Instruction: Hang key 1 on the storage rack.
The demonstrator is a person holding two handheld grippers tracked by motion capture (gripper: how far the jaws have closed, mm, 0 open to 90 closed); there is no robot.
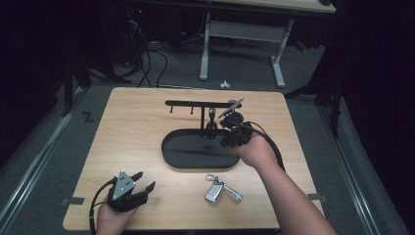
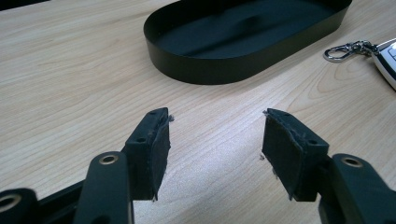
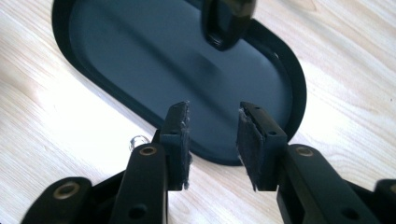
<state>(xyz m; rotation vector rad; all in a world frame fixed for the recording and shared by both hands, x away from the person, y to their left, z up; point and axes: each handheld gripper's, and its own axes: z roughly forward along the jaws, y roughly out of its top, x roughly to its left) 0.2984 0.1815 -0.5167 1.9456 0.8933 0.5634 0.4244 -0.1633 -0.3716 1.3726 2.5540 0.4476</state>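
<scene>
A black oval tray (image 1: 176,147) lies mid-table, and a black hook rack (image 1: 188,103) rises from its far rim. A dark key fob (image 1: 212,123) hangs from the rack; it appears blurred at the top of the right gripper view (image 3: 226,21). My right gripper (image 1: 227,133) hovers over the tray's right end (image 3: 289,70), open, with nothing between its pads (image 3: 214,112). A silver key fob (image 1: 215,190) with a carabiner (image 2: 348,49) lies on the wood in front of the tray. My left gripper (image 1: 139,182) rests near the front left corner, open and empty (image 2: 215,135).
The wooden table (image 1: 132,127) has bare wood to the left of the tray (image 2: 233,70). Behind the table stand the white legs of another desk (image 1: 205,49), with cables on the floor (image 1: 151,58).
</scene>
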